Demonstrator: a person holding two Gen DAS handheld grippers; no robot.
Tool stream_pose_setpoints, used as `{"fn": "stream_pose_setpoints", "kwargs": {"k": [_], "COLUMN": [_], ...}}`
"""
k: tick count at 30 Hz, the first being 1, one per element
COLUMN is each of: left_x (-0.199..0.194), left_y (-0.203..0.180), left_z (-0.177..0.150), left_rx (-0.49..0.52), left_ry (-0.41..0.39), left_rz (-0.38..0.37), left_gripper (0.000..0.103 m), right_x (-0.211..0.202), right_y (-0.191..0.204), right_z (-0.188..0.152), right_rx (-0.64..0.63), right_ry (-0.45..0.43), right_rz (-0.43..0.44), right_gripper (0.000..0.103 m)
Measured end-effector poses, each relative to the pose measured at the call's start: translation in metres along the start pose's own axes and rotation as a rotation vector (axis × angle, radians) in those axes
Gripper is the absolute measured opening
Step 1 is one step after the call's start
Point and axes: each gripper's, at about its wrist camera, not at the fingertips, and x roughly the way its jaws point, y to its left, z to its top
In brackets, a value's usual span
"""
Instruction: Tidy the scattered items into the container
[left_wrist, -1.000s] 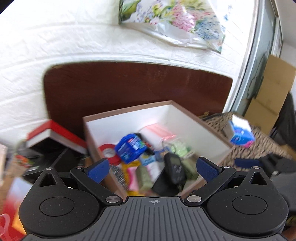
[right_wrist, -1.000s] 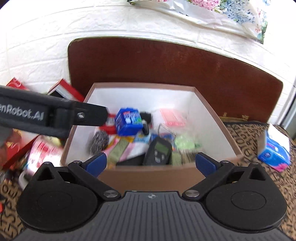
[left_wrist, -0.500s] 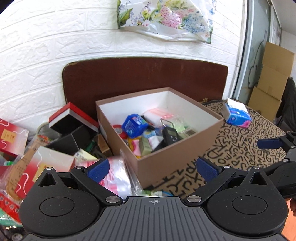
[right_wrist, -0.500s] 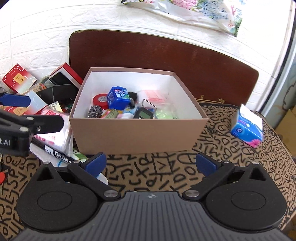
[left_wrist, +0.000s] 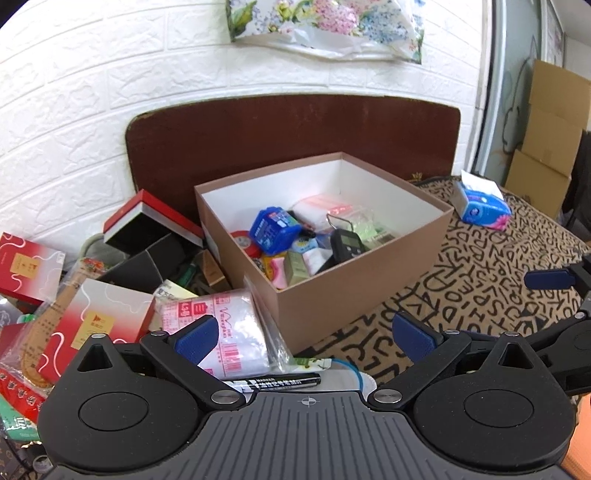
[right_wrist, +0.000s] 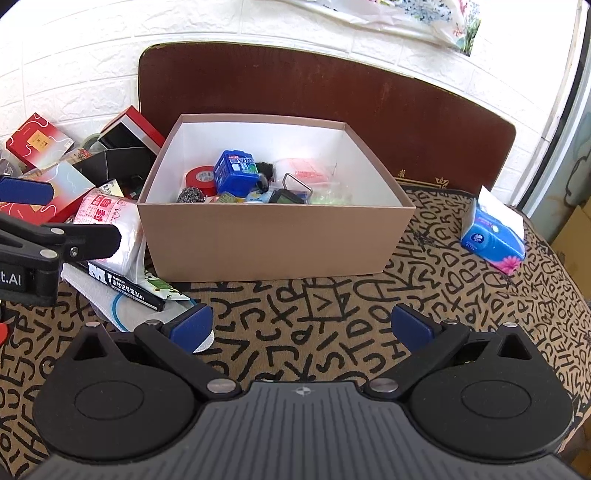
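A brown cardboard box (right_wrist: 273, 236) with a white inside stands on the patterned cloth; it also shows in the left wrist view (left_wrist: 354, 295). It holds a blue pack (right_wrist: 235, 171), a red tape roll (right_wrist: 199, 178), a steel scourer (right_wrist: 190, 194), a black device (left_wrist: 345, 243) and several small packets. My left gripper (left_wrist: 308, 338) is open and empty, held back from the box's near left corner. My right gripper (right_wrist: 301, 326) is open and empty, in front of the box over the cloth.
Left of the box lie a pink-printed plastic bag (right_wrist: 110, 218), a black marker box (right_wrist: 125, 286), a white round-marked pouch (right_wrist: 122, 308) and red and black boxes (left_wrist: 92, 321). A blue tissue pack (right_wrist: 493, 240) sits at the right. A wooden headboard (right_wrist: 332, 85) stands behind.
Both grippers have pulled back from over the box toward me and away from it. The box's contents have not moved. Both jaws stayed open.
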Motion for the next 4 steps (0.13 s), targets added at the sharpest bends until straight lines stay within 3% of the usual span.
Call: {"fn": "stream_pose_setpoints", "kwargs": {"k": [4], "left_x": [0.001], "left_y": [-0.0019], "left_z": [-0.0015], "left_rx": [0.0], "left_ry": [0.003], "left_rz": [-0.008], "left_gripper": [0.103], "right_x": [0.0038], "right_y": [0.0009], "right_z": [-0.0025], "right_rx": [-0.003], "right_ry": [0.013], "right_rz": [-0.002], "right_gripper": [0.102]}}
